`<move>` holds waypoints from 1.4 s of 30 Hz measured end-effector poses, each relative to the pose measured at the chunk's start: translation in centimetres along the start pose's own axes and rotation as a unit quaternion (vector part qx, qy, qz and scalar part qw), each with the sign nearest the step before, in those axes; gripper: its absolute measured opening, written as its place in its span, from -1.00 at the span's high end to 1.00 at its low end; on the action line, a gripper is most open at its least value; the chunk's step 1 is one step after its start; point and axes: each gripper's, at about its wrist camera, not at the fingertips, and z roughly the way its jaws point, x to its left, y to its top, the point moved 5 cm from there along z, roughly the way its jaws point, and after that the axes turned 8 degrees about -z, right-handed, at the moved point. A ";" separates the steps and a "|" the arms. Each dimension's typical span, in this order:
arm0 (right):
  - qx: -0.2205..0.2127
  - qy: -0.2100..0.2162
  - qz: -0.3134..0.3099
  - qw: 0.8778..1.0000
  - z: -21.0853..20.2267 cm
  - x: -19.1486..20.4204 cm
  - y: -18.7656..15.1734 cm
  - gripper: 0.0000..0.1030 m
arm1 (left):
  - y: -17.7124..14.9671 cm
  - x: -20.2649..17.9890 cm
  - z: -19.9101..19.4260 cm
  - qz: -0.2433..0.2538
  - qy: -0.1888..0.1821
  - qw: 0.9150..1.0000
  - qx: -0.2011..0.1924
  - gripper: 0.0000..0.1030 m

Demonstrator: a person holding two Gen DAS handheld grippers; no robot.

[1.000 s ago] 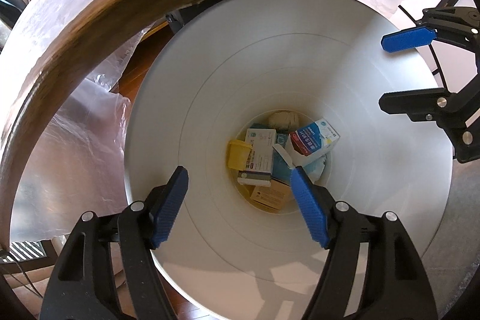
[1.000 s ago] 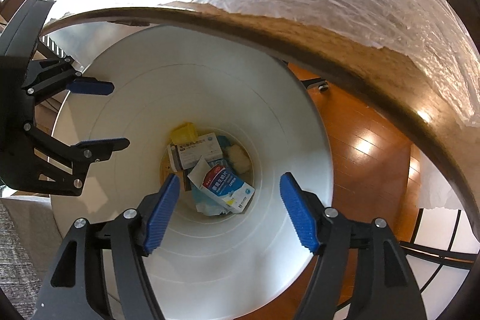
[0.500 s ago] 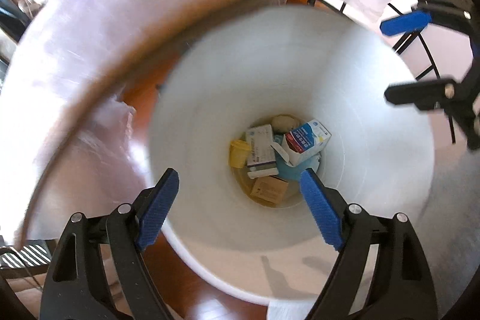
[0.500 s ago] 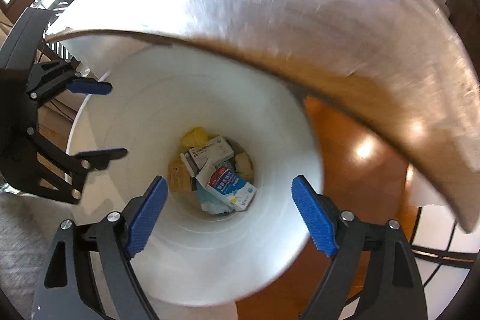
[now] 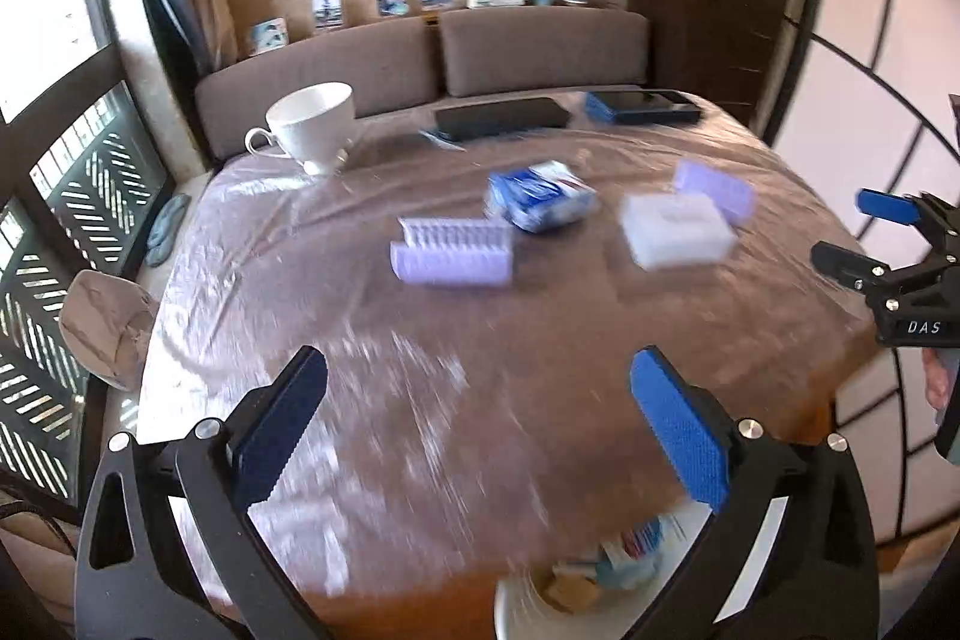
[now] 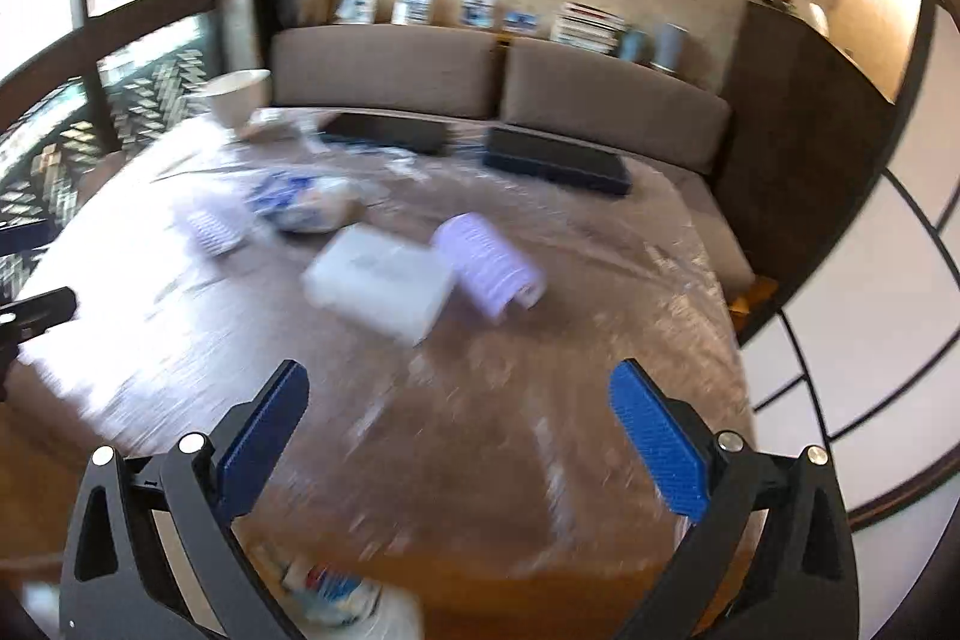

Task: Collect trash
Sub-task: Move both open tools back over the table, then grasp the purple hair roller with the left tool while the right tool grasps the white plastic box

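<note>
Both views have swung up from looking down into the white bin (image 5: 522, 604) to looking across the round counter (image 5: 456, 352), which is covered in clear plastic film; the bin now shows only at the bottom edge of each view, with boxes and wrappers lying in it. Remaining on the counter: a translucent white box (image 5: 678, 231), a lilac ribbed tray (image 5: 451, 251), a second lilac piece (image 5: 714, 189) just beside the white box, and a blue-and-white packet (image 5: 540, 195) between tray and box. A white teacup (image 5: 312, 125) and two dark flat cases stand further back. The left hand-held gripper (image 5: 480, 427) and right hand-held gripper (image 6: 462, 436) have just been opening; both jaws now stand wide with nothing between them. Judgement: the last deposit is complete, and collection turns to the counter items.
</note>
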 end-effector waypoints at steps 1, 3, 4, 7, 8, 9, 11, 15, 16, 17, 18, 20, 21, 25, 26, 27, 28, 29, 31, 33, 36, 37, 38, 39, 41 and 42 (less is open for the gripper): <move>0.006 -0.003 0.004 1.000 0.8 -0.5 0.3 -0.92 | 0.4 0.1 0.7 0.001 0.004 1.000 0.001 -0.98; 0.019 0.001 0.014 1.000 2.9 -1.7 0.7 -0.92 | 1.1 0.2 2.4 0.002 0.013 1.000 0.009 -0.98; 0.021 0.002 0.014 1.000 3.8 -1.9 0.7 -0.92 | 1.4 0.4 3.3 0.003 0.017 1.000 0.013 -0.98; 0.038 0.001 0.005 0.999 6.7 -2.8 0.7 -0.92 | 1.6 0.9 4.8 -0.001 0.018 1.000 0.026 -0.98; 0.043 0.004 0.004 0.999 7.2 -2.9 0.8 -0.92 | 1.8 1.1 5.3 -0.004 0.016 0.999 0.031 -0.98; 0.042 0.017 0.007 0.999 7.3 -3.0 1.1 -0.92 | 1.9 1.3 6.0 -0.008 0.015 0.999 0.035 -0.98; 0.036 0.050 0.017 0.998 7.2 -2.5 1.1 -0.92 | 2.2 1.5 7.0 -0.014 0.014 0.999 0.042 -0.98; 0.055 0.101 0.058 0.992 7.1 0.2 1.4 -0.92 | 2.8 1.8 9.0 -0.028 0.007 0.998 0.053 -0.98; 0.061 0.110 0.067 0.990 7.3 1.0 1.3 -0.92 | 3.0 1.8 9.4 -0.030 0.006 0.998 0.055 -0.98; 0.066 0.118 0.074 0.988 7.5 1.8 1.2 -0.92 | 3.1 1.8 9.7 -0.032 0.005 0.998 0.057 -0.98; 0.068 0.119 0.076 0.988 7.6 2.4 1.1 -0.92 | 3.1 1.7 10.1 -0.033 0.002 0.998 0.059 -0.98; 0.074 0.104 0.071 0.989 8.2 3.9 1.0 -0.92 | 3.3 1.6 10.7 -0.030 0.002 0.998 0.060 -0.98; 0.077 0.100 0.072 0.989 8.6 4.4 1.0 -0.92 | 3.3 1.5 10.9 -0.027 0.003 0.998 0.061 -0.98; 0.085 0.102 0.089 0.987 9.6 5.5 1.0 -0.92 | 3.2 1.4 11.7 -0.019 0.010 0.998 0.061 -0.98; 0.085 0.097 0.088 0.988 9.8 5.5 1.1 -0.92 | 3.1 1.4 11.8 -0.019 0.010 0.998 0.061 -0.98; 0.083 0.087 0.084 0.989 10.0 5.6 1.3 -0.92 | 3.1 1.4 11.8 -0.019 0.011 0.998 0.059 -0.98; 0.081 0.082 0.080 0.990 10.0 5.6 1.4 -0.92 | 3.1 1.5 12.0 -0.020 0.012 0.998 0.058 -0.98; 0.079 0.076 0.075 0.991 10.2 5.7 1.6 -0.92 | 3.0 1.5 12.1 -0.020 0.011 0.998 0.059 -0.98; 0.078 0.067 0.070 0.992 10.8 5.8 2.1 -0.92 | 3.0 1.6 12.3 -0.023 0.010 0.998 0.060 -0.98; 0.080 0.068 0.075 0.992 11.3 5.7 2.3 -0.92 | 2.9 1.8 12.6 -0.028 0.003 0.998 0.063 -0.98; 0.078 0.066 0.079 0.992 11.7 5.6 2.6 -0.92 | 2.9 2.0 12.8 -0.039 -0.006 0.997 0.064 -0.98; 0.076 0.064 0.078 0.992 11.7 5.6 2.7 -0.88 | 2.9 2.0 12.8 -0.041 -0.007 0.997 0.064 -0.98; 0.076 0.060 0.074 0.993 11.7 5.6 2.7 -0.86 | 2.9 2.0 12.8 -0.041 -0.007 0.997 0.062 -0.98; 0.075 0.056 0.068 0.993 11.7 5.6 2.8 -0.78 | 2.9 2.0 12.8 -0.041 -0.008 0.997 0.062 -0.98; 0.070 0.054 0.060 0.994 11.7 5.7 2.9 -0.62 | 2.9 1.9 12.8 -0.037 -0.009 0.997 0.060 -0.95; 0.068 0.057 0.059 0.994 11.7 5.7 3.0 -0.57 | 2.9 1.9 12.7 -0.035 -0.008 0.998 0.058 -0.87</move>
